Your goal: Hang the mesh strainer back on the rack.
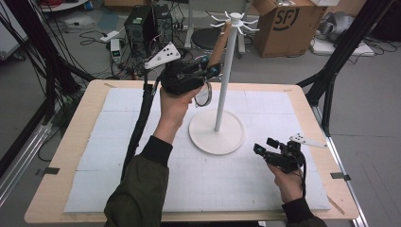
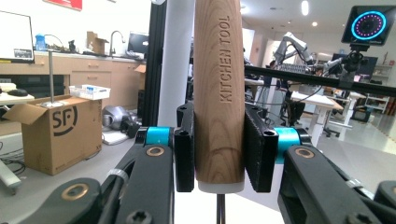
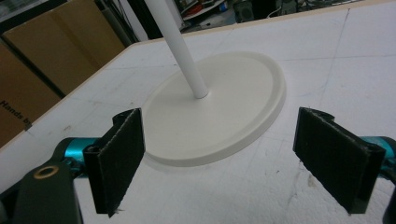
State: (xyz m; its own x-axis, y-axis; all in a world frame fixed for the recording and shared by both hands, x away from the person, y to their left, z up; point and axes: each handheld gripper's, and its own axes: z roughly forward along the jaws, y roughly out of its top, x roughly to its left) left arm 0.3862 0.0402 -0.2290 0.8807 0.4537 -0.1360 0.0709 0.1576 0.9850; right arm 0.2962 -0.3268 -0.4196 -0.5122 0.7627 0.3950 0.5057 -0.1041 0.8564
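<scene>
A white hook stand rises mid-table in the high view: round base (image 1: pixel 216 137), thin pole (image 1: pixel 224 80), and a ring of hooks (image 1: pixel 235 21) on top. My left gripper (image 1: pixel 208 71) is raised beside the pole, shut on a wooden handle (image 1: pixel 220 42) that leans up toward the hooks. A metal wire loop (image 1: pixel 204 96) hangs under the gripper. In the left gripper view the handle (image 2: pixel 219 93), engraved "KITCHEN TOOL", sits upright between the pads (image 2: pixel 256 147), with the pole (image 2: pixel 176 60) just behind. My right gripper (image 1: pixel 265 147) is held low to the right of the base, open and holding nothing. Its view shows the pads (image 3: pixel 334 156) wide apart, facing the base (image 3: pixel 219 107).
A white foam mat (image 1: pixel 118 156) covers the wooden table (image 1: pixel 56 165). Beyond the far edge stand a cardboard box (image 1: pixel 283 23) and black equipment (image 1: pixel 146 23) with cables. Black tripod legs (image 1: pixel 331 80) rise by the right edge.
</scene>
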